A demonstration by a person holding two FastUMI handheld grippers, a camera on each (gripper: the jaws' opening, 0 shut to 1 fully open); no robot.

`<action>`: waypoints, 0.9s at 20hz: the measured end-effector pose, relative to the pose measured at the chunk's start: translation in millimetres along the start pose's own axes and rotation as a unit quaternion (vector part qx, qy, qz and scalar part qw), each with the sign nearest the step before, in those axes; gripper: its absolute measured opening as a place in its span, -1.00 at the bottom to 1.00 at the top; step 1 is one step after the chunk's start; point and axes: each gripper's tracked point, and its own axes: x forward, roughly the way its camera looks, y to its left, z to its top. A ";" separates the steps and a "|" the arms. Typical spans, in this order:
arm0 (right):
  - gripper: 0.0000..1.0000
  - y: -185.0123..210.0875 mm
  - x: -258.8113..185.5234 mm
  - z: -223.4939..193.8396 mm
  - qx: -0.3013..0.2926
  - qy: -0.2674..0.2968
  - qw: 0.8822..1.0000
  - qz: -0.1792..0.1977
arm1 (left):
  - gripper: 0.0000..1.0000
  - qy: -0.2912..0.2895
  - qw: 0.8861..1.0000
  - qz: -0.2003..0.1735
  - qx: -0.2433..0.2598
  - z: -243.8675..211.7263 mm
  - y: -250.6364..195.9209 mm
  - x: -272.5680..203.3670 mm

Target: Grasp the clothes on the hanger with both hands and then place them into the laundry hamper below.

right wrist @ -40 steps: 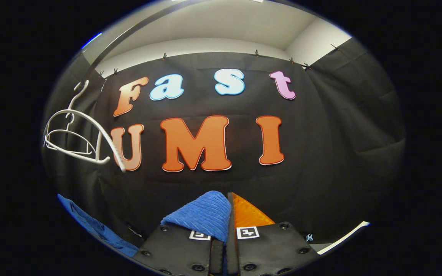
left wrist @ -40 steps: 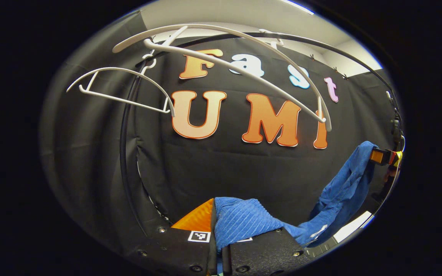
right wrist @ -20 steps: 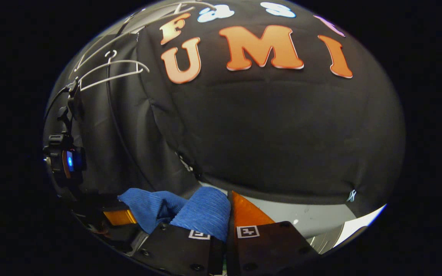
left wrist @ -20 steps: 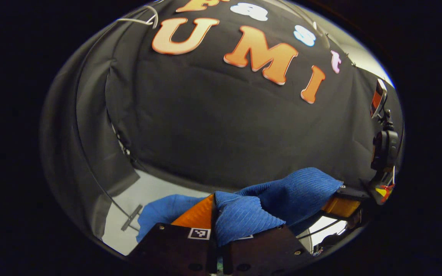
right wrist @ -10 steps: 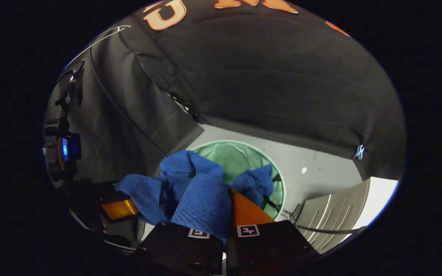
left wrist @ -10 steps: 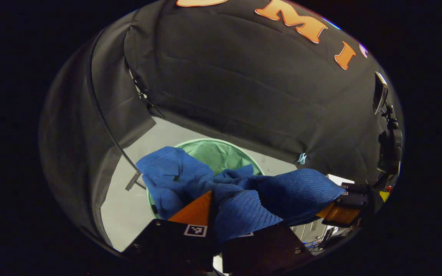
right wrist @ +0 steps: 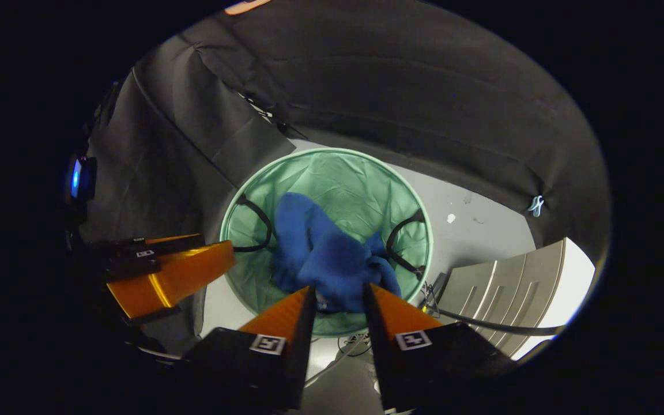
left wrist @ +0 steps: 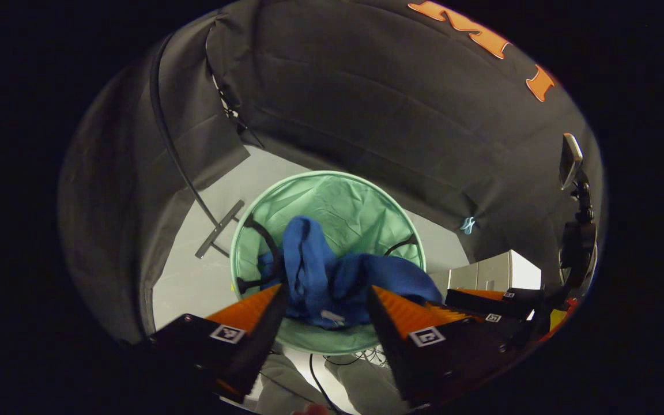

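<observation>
Below both tools: green mesh laundry hamper on pale grey floor, round rim facing up, seen from above.
Garment: blue ribbed clothing lies crumpled inside hamper, bunched toward near side; one fold rides up along inner wall.
Left tool: fingers spread wide, let go, nothing between them; tips hang over hamper's near rim w/ blue cloth seen through the gap. Whether tips touch cloth: can't tell. Also seen in right gripper view at left edge, off hamper's rim.
Right tool: fingers parted, released, gap narrower than left tool's; cloth visible between tips, not pinched. In left gripper view it sits at lower right, just beside hamper.
Hamper handles: two black straps on opposite inner sides, approx.
Surroundings: black cloth wall behind hamper; thin black cable runs down wall at left; pale slatted panel on floor to right of hamper.
Underfoot: cables on floor near hamper's close edge.
</observation>
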 end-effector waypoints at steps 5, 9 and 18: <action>0.98 -7.9 -6.3 -1.6 0.004 -0.008 1.000 -0.009 | 1.00 0.000 1.000 0.011 -0.006 -6.3 6.0 -8.7; 0.97 -10.5 -16.1 3.4 0.003 -0.029 0.999 -0.014 | 0.92 -0.014 1.000 0.008 0.000 -6.6 6.8 -15.3; 0.97 -4.7 -64.4 35.2 -0.018 -0.110 0.994 -0.014 | 0.91 -0.108 0.994 0.017 0.013 47.6 -2.2 -67.1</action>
